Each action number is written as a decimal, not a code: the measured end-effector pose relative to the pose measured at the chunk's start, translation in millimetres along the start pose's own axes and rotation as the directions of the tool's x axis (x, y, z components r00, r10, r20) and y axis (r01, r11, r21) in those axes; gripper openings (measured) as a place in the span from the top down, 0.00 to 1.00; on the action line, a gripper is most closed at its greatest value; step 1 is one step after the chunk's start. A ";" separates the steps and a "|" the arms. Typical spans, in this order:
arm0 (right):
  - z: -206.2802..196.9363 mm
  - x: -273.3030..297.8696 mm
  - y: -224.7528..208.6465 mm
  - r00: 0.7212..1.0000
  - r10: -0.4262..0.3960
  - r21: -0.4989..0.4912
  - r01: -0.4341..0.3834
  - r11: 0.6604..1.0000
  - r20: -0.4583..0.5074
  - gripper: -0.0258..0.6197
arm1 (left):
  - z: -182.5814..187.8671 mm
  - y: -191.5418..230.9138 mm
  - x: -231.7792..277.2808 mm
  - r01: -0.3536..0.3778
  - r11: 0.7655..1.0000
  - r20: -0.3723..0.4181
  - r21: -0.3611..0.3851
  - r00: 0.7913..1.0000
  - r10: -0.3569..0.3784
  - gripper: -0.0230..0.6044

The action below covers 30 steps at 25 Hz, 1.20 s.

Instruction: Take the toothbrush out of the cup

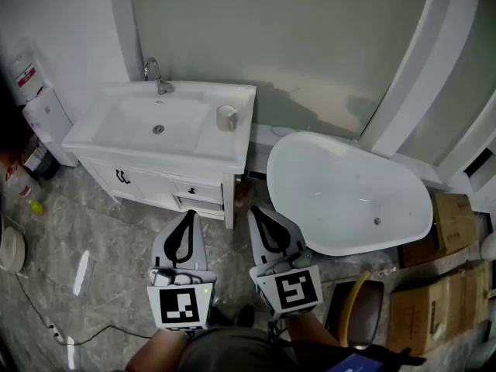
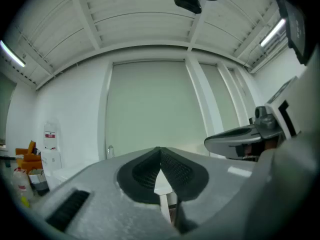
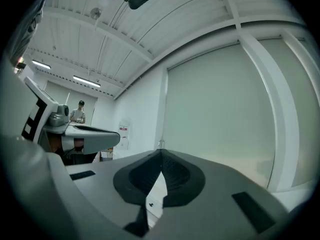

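A pale cup (image 1: 226, 118) stands on the right part of the white vanity top (image 1: 232, 149), beside the basin (image 1: 155, 122). I cannot make out a toothbrush in it from here. Both grippers are held level near the bottom of the head view, well short of the vanity. In front of the cabinet drawers is my left gripper (image 1: 188, 215), its jaws meeting at the tips with nothing between them (image 2: 160, 150). My right gripper (image 1: 258, 211) sits beside it, also shut and empty (image 3: 161, 152).
A white freestanding bathtub (image 1: 403, 231) lies right of the vanity. Cardboard boxes (image 1: 434, 308) and a brown seat (image 1: 372, 301) sit at the lower right. A water dispenser (image 1: 46, 118), bottles and a floor cable (image 1: 85, 335) are at the left. A faucet (image 1: 159, 76) rises behind the basin.
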State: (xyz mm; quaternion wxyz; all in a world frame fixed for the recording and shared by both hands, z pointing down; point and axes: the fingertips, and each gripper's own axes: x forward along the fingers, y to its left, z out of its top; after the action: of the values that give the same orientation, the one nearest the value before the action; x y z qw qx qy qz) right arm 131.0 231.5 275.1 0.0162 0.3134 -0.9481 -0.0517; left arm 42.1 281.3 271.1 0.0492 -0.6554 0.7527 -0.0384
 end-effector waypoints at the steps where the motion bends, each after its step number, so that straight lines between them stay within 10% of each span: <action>1: -0.5 -1.4 -1.9 1.000 -0.002 -0.007 0.002 1.000 0.004 0.94 | 0.4 -2.1 0.1 0.000 1.000 0.001 -0.001 1.000 0.000 0.94; 30: -33.5 60.2 -69.9 1.000 -0.015 0.032 0.016 0.999 -0.022 0.94 | -33.1 19.5 74.8 -0.052 0.999 -0.058 -0.001 0.997 0.052 0.94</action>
State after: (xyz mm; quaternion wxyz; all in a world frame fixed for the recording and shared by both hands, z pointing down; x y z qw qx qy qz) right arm 126.1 136.9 300.7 0.0209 0.3214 -0.9461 -0.0330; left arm 8.7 209.7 299.8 0.0275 -0.6344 0.7705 -0.0552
